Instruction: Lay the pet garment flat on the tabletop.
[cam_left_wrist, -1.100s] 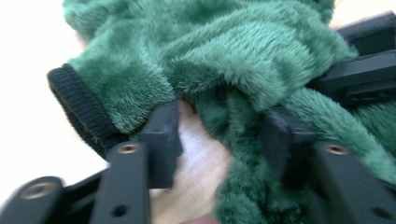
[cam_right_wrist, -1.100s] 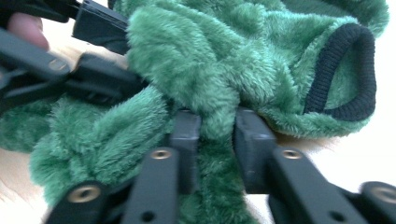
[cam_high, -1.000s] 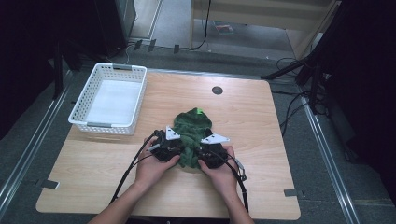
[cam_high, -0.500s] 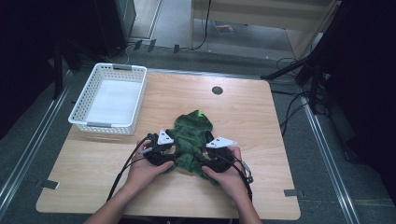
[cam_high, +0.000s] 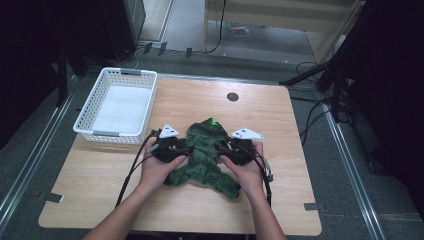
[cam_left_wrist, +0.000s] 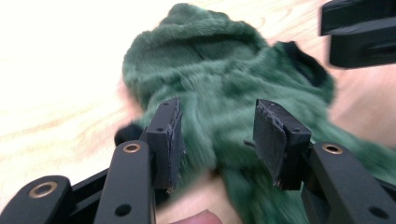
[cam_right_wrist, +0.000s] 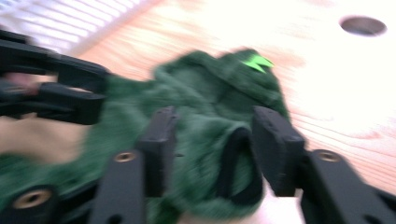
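Observation:
A dark green furry garment (cam_high: 205, 150) lies crumpled in the middle of the wooden table (cam_high: 300, 150), with a bright green tag (cam_high: 215, 120) at its far end. My left gripper (cam_high: 184, 148) rests at its left side, jaws open, and the fur (cam_left_wrist: 224, 88) lies between and beyond its pads (cam_left_wrist: 170, 135). My right gripper (cam_high: 224, 148) is at the garment's right side, also open, with a fold of fur and a dark cuff (cam_right_wrist: 233, 158) between its jaws. Each gripper shows in the other's view: right gripper (cam_left_wrist: 359, 28), left gripper (cam_right_wrist: 51, 88).
A white slatted basket (cam_high: 117, 102) stands at the table's far left, just beyond the left hand. A round cable hole (cam_high: 232, 96) sits near the far edge. Bare wood lies to the right and along the near edge.
The two grippers have drawn a little apart at the garment's sides. The garment now lies more spread out, with one limb reaching toward the near right.

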